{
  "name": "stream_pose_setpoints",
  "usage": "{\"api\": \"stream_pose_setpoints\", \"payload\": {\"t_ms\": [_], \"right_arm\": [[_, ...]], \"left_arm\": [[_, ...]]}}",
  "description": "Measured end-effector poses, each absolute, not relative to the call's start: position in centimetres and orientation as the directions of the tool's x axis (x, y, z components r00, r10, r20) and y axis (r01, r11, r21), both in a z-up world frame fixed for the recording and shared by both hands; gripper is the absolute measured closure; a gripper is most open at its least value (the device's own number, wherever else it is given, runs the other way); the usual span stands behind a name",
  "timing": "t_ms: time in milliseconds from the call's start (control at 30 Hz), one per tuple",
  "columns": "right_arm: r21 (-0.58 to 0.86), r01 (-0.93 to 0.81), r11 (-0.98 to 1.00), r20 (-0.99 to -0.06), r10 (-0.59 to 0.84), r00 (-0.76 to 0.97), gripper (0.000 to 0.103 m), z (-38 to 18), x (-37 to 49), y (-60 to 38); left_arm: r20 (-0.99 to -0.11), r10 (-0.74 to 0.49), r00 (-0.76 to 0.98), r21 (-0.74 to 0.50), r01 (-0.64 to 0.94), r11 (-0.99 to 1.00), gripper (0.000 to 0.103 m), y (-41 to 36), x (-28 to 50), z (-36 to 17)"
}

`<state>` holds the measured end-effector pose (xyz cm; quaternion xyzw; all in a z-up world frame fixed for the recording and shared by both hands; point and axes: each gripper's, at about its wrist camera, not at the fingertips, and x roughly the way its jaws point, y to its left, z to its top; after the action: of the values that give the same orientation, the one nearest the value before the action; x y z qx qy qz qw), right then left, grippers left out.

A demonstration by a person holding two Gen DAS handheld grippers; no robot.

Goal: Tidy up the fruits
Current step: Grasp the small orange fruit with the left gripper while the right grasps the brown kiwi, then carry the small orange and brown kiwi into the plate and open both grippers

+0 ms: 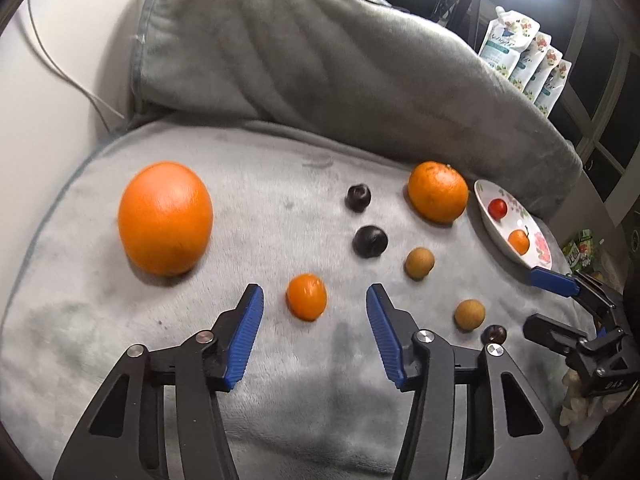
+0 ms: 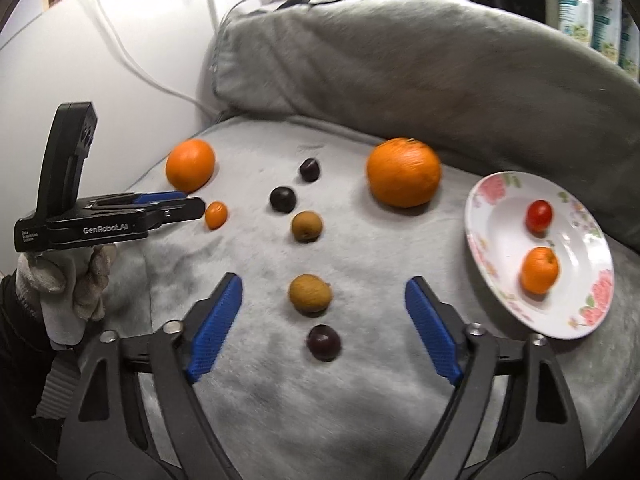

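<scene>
Fruits lie on a grey blanket. My left gripper is open, with a small orange kumquat just ahead between its fingers. A big orange lies left, another orange right. My right gripper is open, with a brown longan between its fingertips and a dark grape nearer. A flowered plate at right holds a cherry tomato and a small orange fruit. Another longan and two dark grapes lie further off.
A grey pillow rises behind the blanket. A white wall with a cable is at left. Refill pouches stand at back right. The left gripper shows in the right wrist view, held by a gloved hand.
</scene>
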<state>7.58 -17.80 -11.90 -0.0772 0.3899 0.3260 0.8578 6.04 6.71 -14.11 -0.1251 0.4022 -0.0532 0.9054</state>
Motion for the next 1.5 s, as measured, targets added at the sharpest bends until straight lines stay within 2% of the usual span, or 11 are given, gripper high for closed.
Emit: {"api": "stream_pose_setpoints", "payload": {"t_ms": [33, 167, 233, 467, 733, 900, 1500], "right_arm": [[0.124, -0.625, 0.771, -0.731, 0.497, 0.468, 0.037, -12.2, 7.8, -17.4], [0.127, -0.633, 0.764, -0.758, 0.486, 0.435, 0.041, -13.4, 8.6, -16.5], [0.132, -0.637, 0.760, -0.770, 0.483, 0.417, 0.048, -13.9, 8.9, -16.2], [0.139, -0.647, 0.750, -0.789, 0.479, 0.386, 0.051, -14.5, 9.4, -15.6], [0.138, -0.655, 0.743, -0.803, 0.471, 0.365, 0.064, -15.0, 9.7, -15.2], [0.134, -0.650, 0.748, -0.809, 0.461, 0.363, 0.070, -15.3, 10.0, -15.1], [0.159, -0.628, 0.762, -0.777, 0.489, 0.396, 0.070, -14.1, 9.7, -16.2]], "left_arm": [[-0.718, -0.196, 0.668, -0.269, -0.006, 0.963, 0.052, 6.7, 6.1, -14.3], [-0.727, -0.197, 0.657, -0.272, -0.012, 0.962, 0.057, 6.9, 6.4, -14.8], [-0.731, -0.197, 0.653, -0.271, -0.013, 0.963, 0.058, 6.9, 6.5, -15.0], [-0.744, -0.194, 0.639, -0.259, -0.009, 0.966, 0.062, 6.8, 7.0, -15.3], [-0.759, -0.191, 0.623, -0.248, -0.006, 0.969, 0.070, 6.6, 7.5, -15.9], [-0.768, -0.181, 0.614, -0.229, 0.001, 0.973, 0.080, 6.2, 7.7, -16.1], [-0.748, -0.191, 0.635, -0.248, -0.001, 0.969, 0.082, 6.3, 7.4, -15.3]]}}
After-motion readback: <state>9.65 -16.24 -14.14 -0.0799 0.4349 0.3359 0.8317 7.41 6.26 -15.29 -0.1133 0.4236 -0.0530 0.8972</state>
